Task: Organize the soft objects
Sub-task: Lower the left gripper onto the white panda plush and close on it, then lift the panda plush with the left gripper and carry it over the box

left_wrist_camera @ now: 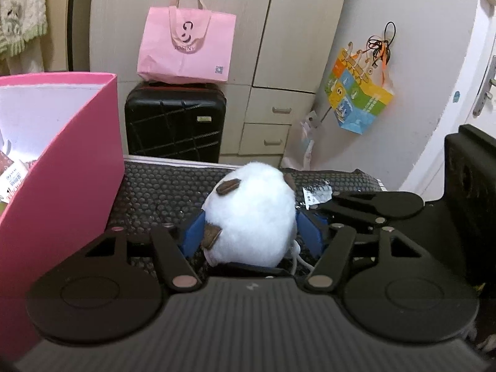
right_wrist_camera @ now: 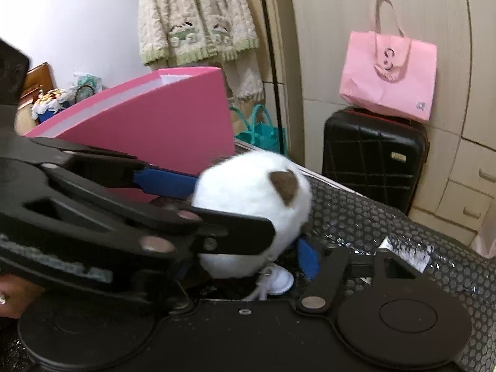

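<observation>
The white plush toy [left_wrist_camera: 251, 214] on the black bubble mat [left_wrist_camera: 161, 192] hides its underside, squeezed between the tilted-down left gripper's [left_wrist_camera: 252, 235] 2 blue pads, while the right gripper's [right_wrist_camera: 248, 254] grip is unclear.

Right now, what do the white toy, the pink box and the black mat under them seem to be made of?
White toy: plush, it seems; fuzzy pile, brown felt-like patches.
Pink box: looks like matte cardboard with a white inside; flat, stiff walls and sharp edges.
Black mat: probably plastic bubble wrap; rows of small glossy bumps.
</observation>
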The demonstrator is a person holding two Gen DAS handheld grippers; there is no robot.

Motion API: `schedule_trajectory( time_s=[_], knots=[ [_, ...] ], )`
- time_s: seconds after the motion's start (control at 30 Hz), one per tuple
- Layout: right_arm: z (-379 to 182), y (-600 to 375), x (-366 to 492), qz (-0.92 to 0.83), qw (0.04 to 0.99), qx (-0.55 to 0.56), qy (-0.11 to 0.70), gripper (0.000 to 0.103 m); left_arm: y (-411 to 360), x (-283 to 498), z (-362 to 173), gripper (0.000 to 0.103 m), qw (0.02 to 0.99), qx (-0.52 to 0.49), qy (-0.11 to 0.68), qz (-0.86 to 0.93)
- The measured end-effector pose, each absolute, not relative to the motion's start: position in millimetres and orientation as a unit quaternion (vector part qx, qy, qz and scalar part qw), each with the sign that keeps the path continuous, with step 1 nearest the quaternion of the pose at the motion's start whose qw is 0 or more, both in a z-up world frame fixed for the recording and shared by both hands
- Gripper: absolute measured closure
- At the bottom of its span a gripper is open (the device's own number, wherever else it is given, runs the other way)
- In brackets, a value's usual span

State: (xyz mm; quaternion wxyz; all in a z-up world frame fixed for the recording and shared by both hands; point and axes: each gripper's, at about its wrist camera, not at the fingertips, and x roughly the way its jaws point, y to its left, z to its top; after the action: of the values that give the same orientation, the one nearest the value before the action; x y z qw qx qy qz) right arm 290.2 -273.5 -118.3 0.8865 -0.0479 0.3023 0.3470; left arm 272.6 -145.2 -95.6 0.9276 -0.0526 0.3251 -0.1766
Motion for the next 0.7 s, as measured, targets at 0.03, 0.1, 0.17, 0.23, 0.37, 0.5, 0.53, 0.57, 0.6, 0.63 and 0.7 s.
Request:
schedule_trajectory(
  time_s=[0.03,0.1,0.17,0.23,0.37,0.5,0.53,0.57,0.6,0.63,0.7],
  knots=[
    [-116.9,-272.0,287.0,0.344,0.889,-0.057,0.298,0.035,-143.7,272.1,-94.7,0.042,0.926,-0.055,0.328,-0.179],
    [-114.1,-271.2,282.2,0.339,0.89,-0.064,0.297,0.035,-141.6,270.0,-92.2,0.045,0.923,-0.057,0.333,-0.183],
    [-110.3,-272.6,277.0,0.338,0.891,-0.054,0.3,0.036,-139.2,265.2,-88.7,0.045,0.921,-0.057,0.334,-0.191],
    [-106.1,-272.4,269.2,0.336,0.892,-0.052,0.299,0.036,-136.8,257.6,-84.4,0.045,0.919,-0.053,0.333,-0.202],
    [-95.5,-267.0,243.0,0.331,0.894,-0.057,0.296,0.036,-129.5,235.4,-76.5,0.045,0.915,-0.042,0.333,-0.225],
    [-85.1,-259.9,214.6,0.325,0.897,-0.069,0.291,0.036,-123.7,214.2,-70.4,0.045,0.912,-0.031,0.331,-0.241],
    [-83.6,-258.3,208.7,0.326,0.897,-0.074,0.289,0.036,-121.7,208.4,-69.5,0.045,0.91,-0.03,0.332,-0.245],
    [-82.9,-257.1,204.2,0.326,0.897,-0.076,0.289,0.036,-119.0,203.5,-69.1,0.045,0.91,-0.031,0.332,-0.247],
    [-82.4,-256.6,199.8,0.325,0.897,-0.071,0.29,0.036,-116.7,200.0,-69.0,0.045,0.909,-0.033,0.333,-0.25],
    [-81.8,-256.5,196.2,0.324,0.897,-0.064,0.293,0.036,-114.7,196.0,-68.9,0.045,0.908,-0.033,0.335,-0.251],
    [-80.3,-255.0,187.5,0.324,0.897,-0.052,0.295,0.036,-110.4,189.6,-68.7,0.045,0.906,-0.034,0.338,-0.253]
  ],
)
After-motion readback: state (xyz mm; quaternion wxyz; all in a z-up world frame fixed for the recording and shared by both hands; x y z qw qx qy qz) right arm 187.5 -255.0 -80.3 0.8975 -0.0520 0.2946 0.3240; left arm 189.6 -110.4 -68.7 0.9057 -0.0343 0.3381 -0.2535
